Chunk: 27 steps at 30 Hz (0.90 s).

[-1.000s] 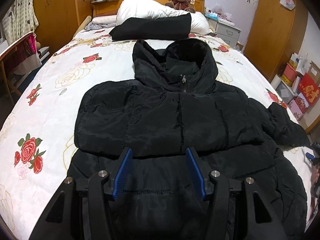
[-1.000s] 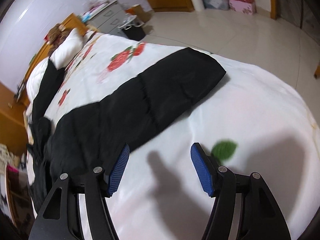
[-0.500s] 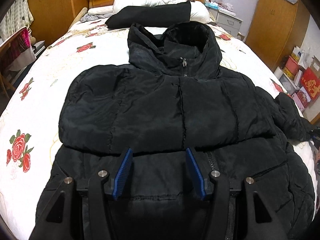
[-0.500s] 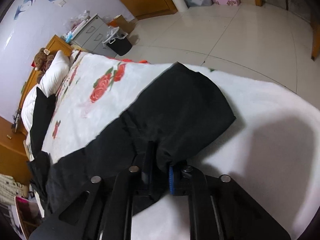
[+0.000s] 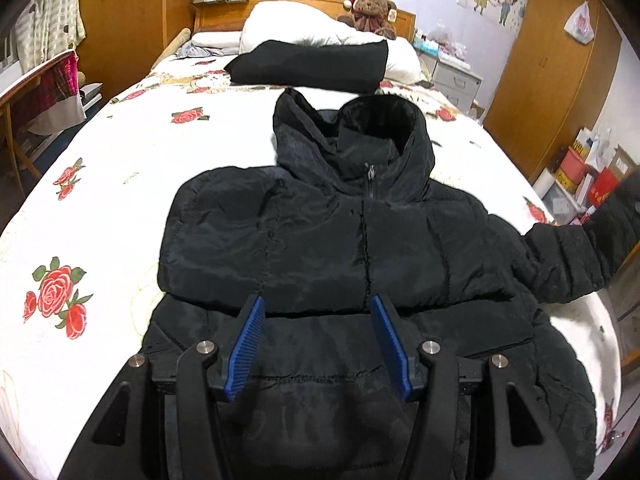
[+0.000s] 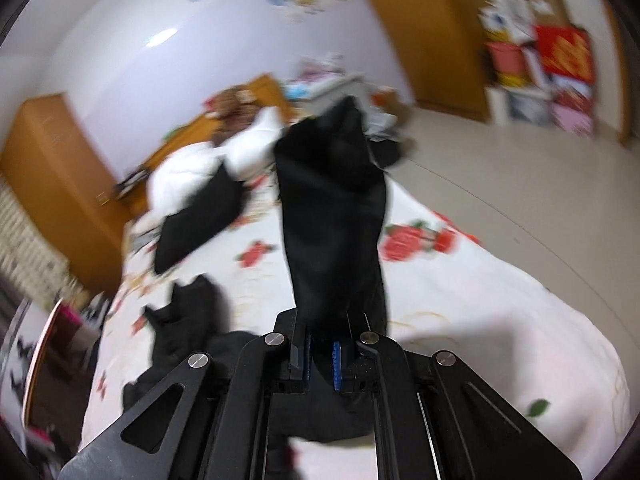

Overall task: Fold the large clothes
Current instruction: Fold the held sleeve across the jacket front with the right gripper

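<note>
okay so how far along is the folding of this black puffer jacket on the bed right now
Early stage. Done: the jacket lies zipped and spread face up on the bed, one sleeve folded across its chest. In hand: the right gripper is shut on the other sleeve, raised off the bed. Left: laying that sleeve across, then folding the body. The left gripper hovers open, empty.

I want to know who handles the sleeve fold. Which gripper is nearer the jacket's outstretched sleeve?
Right. The right gripper is shut on the sleeve; the left gripper hovers open over the jacket front.
</note>
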Each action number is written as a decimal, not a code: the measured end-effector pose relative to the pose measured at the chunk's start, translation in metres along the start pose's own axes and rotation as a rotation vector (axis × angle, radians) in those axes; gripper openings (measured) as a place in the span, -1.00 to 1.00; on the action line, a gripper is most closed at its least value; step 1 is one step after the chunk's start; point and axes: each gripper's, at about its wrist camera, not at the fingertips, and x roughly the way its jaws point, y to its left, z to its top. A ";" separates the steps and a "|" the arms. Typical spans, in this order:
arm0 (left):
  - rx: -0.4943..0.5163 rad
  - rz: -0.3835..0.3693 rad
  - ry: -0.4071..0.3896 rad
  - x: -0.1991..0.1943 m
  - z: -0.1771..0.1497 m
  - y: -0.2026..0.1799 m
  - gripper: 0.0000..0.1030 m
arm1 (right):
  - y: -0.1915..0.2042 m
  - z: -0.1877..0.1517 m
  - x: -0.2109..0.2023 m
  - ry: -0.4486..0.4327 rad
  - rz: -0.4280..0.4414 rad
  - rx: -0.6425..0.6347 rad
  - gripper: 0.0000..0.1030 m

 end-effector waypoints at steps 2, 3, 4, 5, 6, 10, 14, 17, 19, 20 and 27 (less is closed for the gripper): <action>-0.005 -0.005 -0.017 -0.008 0.003 0.002 0.12 | 0.030 -0.002 0.001 0.005 0.039 -0.051 -0.86; -0.008 -0.009 -0.025 -0.011 0.005 0.002 0.12 | 0.047 -0.005 0.002 0.012 0.058 -0.079 -0.86; -0.011 -0.014 -0.036 -0.015 0.007 0.004 0.12 | 0.063 -0.009 0.003 0.018 0.074 -0.107 -0.86; -0.014 -0.017 -0.044 -0.018 0.008 0.005 0.12 | 0.074 -0.013 0.006 0.025 0.086 -0.125 -0.86; -0.017 -0.020 -0.052 -0.021 0.009 0.006 0.12 | 0.087 -0.018 0.008 0.038 0.103 -0.145 -0.86; -0.028 -0.026 -0.069 -0.027 0.011 0.013 0.12 | 0.136 -0.042 0.029 0.104 0.165 -0.214 -0.86; -0.049 -0.025 -0.068 -0.026 0.008 0.023 0.12 | 0.161 -0.075 0.060 0.179 0.191 -0.271 -0.86; -0.066 -0.023 -0.059 -0.021 0.007 0.031 0.12 | 0.179 -0.104 0.089 0.248 0.200 -0.303 -0.86; -0.074 -0.021 -0.051 -0.016 0.006 0.035 0.12 | 0.187 -0.122 0.108 0.294 0.201 -0.319 -0.86; -0.076 -0.021 -0.048 -0.014 0.006 0.037 0.12 | 0.190 -0.129 0.117 0.315 0.201 -0.325 -0.86; -0.082 -0.023 -0.027 0.005 0.006 0.043 0.12 | 0.199 -0.188 0.173 0.493 0.216 -0.335 -0.78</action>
